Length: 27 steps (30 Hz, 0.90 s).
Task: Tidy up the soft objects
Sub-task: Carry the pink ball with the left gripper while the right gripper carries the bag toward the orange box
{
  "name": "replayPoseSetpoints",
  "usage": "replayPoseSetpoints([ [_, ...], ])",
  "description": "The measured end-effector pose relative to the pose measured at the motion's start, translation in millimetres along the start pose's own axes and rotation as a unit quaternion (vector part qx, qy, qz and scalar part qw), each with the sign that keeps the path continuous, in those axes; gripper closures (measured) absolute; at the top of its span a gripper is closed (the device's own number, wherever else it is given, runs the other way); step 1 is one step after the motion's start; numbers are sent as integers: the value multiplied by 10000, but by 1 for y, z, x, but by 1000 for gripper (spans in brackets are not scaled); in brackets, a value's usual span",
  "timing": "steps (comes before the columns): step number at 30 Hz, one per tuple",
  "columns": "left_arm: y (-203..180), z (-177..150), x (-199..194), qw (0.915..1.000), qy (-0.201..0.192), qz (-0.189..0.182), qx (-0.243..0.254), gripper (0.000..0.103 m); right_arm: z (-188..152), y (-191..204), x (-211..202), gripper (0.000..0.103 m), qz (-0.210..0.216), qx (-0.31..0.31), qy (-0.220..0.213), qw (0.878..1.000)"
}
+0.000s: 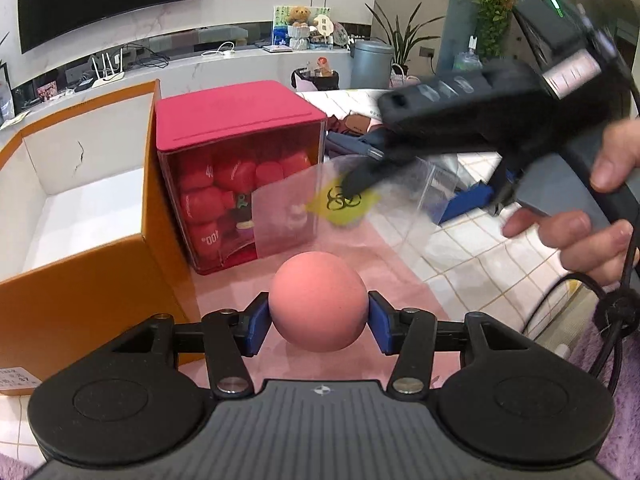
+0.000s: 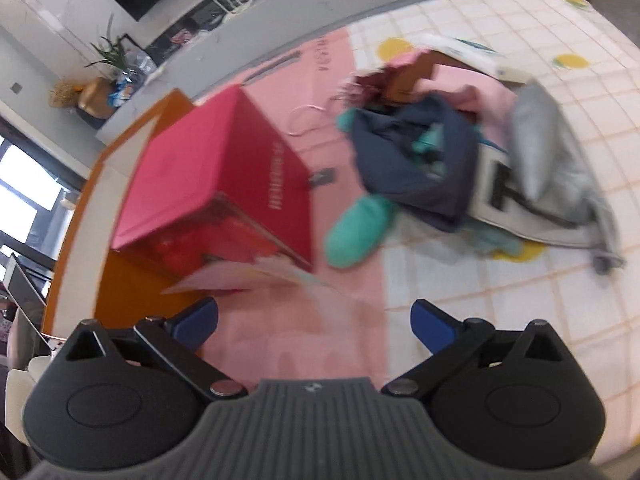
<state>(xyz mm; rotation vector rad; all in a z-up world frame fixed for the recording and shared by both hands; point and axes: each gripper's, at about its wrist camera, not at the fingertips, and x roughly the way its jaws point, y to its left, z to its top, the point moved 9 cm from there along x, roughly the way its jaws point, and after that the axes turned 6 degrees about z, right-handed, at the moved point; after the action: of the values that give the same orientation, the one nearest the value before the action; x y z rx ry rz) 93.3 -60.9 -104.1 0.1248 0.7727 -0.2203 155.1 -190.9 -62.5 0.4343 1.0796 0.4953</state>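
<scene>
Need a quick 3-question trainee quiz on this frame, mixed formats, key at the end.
1. True or false: the left gripper has its jaws closed on the pink ball.
2. Which container is open at the top? A) orange box B) red-lidded clear box C) grey bin
3. Fill in: the right gripper has its jaws ____, with nothing gripped between them.

Key: 1 true; 2 A; 3 open
</scene>
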Motion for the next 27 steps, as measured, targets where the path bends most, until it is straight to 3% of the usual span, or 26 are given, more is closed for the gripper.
replayPoseSetpoints([
  [3, -1, -3, 2, 10000, 33, 40, 72, 44, 3, 13, 12, 3, -412, -720, -147, 9964],
  [5, -2, -4, 2, 9999, 39, 64, 110, 44, 0, 21, 21, 5, -342, -1346, -89, 9903],
  [7, -3, -5, 3, 9998, 29, 108, 183, 44, -2, 21, 27, 28, -453, -1645, -46, 9853],
  [8, -3, -5, 3, 9997, 14, 133, 213, 44, -3, 18, 29, 46, -541, -1637, 13, 9850],
  [10, -5, -4, 2, 9996, -19, 141, 254, 44, -5, 9, 30, 65, -533, -1398, 132, 9887],
  [12, -6, -4, 1, 9995, -59, 112, 272, 44, -5, 0, 28, 93, -379, -1088, 174, 9932],
  [14, -6, -3, 0, 9996, -63, 105, 269, 45, -6, 0, 22, 96, -322, -1037, 162, 9940],
  [15, -6, -3, 1, 9996, -58, 123, 259, 46, -7, 1, 19, 103, -349, -1126, 135, 9929],
  [23, -3, 4, -7, 9994, -290, 85, 197, 46, -14, 12, -10, 103, -469, -1392, -332, 9886],
  [27, -3, 16, -22, 9983, -562, -59, 137, 46, -13, 27, -36, 103, -408, -1615, -833, 9825],
])
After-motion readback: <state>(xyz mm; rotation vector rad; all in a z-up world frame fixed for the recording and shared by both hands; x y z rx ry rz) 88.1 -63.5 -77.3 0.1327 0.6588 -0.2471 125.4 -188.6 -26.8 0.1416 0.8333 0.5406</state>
